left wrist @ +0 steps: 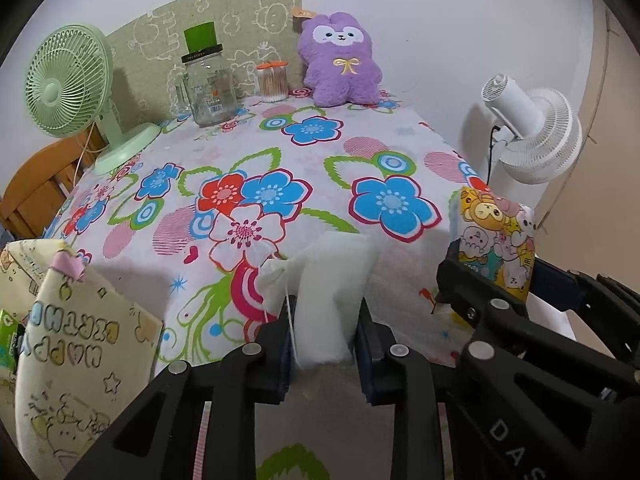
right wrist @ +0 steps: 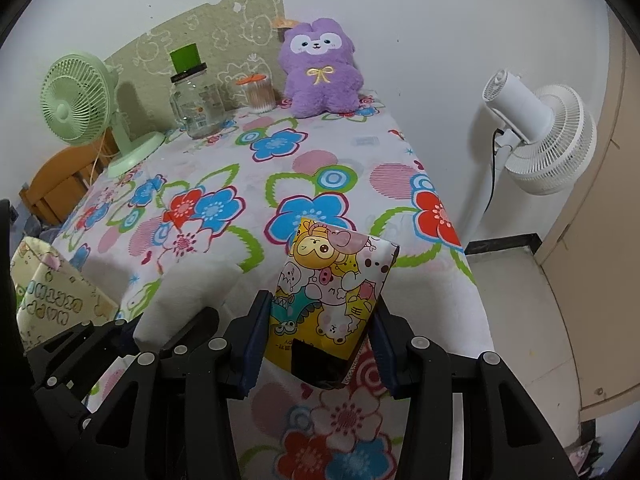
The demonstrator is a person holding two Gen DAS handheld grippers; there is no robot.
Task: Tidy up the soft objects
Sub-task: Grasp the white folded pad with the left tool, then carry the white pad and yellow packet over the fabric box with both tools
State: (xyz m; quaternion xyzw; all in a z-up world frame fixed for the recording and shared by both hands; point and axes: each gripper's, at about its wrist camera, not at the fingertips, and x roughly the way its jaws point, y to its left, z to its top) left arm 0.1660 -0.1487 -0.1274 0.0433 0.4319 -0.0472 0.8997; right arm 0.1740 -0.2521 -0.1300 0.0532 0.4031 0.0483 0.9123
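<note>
White padded pouch (left wrist: 328,296): soft, with a thin cord, held over the near edge of the flowered tabletop (left wrist: 280,152); left gripper (left wrist: 324,320) narrowed, both pads pressing its sides. Cartoon-printed packet (right wrist: 328,284): upright above the near tabletop edge, clamped between the pads of the right gripper (right wrist: 320,320), set about half open. Birthday-print gift bag (left wrist: 72,320): at left. Purple plush toy (left wrist: 340,60): far edge, against the wall.

Both tools clamped — side by side

Left tool (left wrist: 324,320) pinched nearly closed on white padding (left wrist: 328,292); right tool (right wrist: 320,332) half-spread, gripping cartoon-print pack (right wrist: 332,280) — both angled downward.
</note>
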